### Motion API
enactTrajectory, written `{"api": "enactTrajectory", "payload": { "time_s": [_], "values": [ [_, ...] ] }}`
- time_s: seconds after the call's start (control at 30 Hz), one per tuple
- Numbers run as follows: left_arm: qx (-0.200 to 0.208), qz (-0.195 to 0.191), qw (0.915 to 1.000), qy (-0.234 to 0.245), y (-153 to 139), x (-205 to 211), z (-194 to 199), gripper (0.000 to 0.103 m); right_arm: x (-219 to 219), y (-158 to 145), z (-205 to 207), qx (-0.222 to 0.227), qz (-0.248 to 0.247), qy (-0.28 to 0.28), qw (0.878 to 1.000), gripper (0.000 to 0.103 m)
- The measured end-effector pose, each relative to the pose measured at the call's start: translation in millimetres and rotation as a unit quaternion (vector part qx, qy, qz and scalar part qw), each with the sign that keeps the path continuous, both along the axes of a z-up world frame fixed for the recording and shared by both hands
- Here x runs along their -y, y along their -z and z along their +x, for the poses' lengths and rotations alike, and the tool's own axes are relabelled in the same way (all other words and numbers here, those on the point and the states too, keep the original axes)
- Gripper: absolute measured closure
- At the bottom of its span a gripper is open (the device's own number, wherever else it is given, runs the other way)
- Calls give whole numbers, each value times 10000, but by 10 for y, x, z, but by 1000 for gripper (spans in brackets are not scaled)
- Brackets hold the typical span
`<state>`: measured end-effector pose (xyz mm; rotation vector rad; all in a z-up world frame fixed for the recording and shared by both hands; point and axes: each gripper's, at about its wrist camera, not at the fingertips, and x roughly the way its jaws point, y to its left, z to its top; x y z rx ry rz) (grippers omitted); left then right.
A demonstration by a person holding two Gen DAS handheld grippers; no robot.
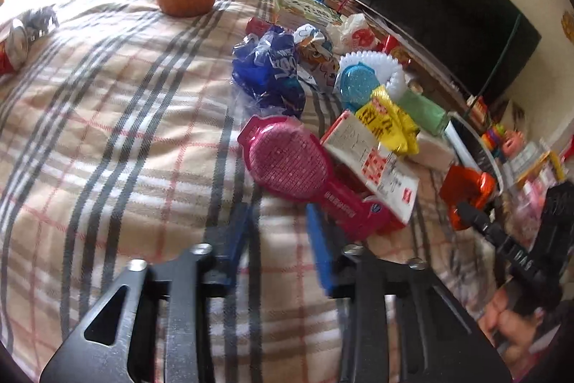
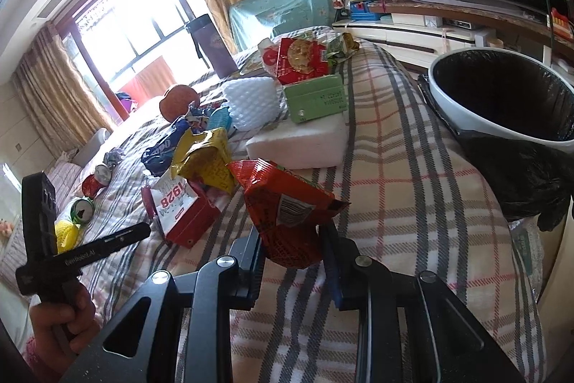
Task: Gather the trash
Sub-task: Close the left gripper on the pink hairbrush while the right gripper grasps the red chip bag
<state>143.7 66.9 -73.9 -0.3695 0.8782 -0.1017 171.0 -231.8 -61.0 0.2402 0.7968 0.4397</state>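
Your right gripper [image 2: 292, 239] is clamping a red snack wrapper [image 2: 287, 200]; your left gripper [image 1: 278, 232] is gaping, empty, fingertips blurred.

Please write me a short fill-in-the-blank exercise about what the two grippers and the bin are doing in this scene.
1. The right gripper is shut on a crumpled ____ snack bag.
2. The left gripper is open above the checked blanket, holding ____.
3. The white bin is lined with a ____ bag.
4. The pink brush lies on the ____.

Missing words: red; nothing; black; blanket
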Motion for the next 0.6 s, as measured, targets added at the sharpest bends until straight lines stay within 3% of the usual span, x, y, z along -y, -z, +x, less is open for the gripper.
{"api": "enactTrajectory", "payload": {
  "time_s": [0.03,0.1,0.3,0.43,0.47,0.5,0.6],
  "values": [
    [25,-73,10000,-46,-18,-13,17,35,1,-4,1,3,4,-9,10000,74],
    [95,-56,9999,-124,-68,6,72,27,11,-7,8,6,-3,-7,10000,74],
    [162,242,9996,39,-41,182,330,25,104,15,89,-78,18,79,9999,74],
    [260,285,9990,219,-36,212,363,34,149,15,135,-109,38,114,9999,74],
    [254,294,9989,251,-29,199,356,39,146,18,138,-114,40,110,9999,74],
    [59,464,9985,288,23,201,370,52,145,20,146,-126,51,99,9999,74],
    [91,717,9963,475,28,233,298,51,138,16,154,-123,64,65,9999,74]
  ]
}}
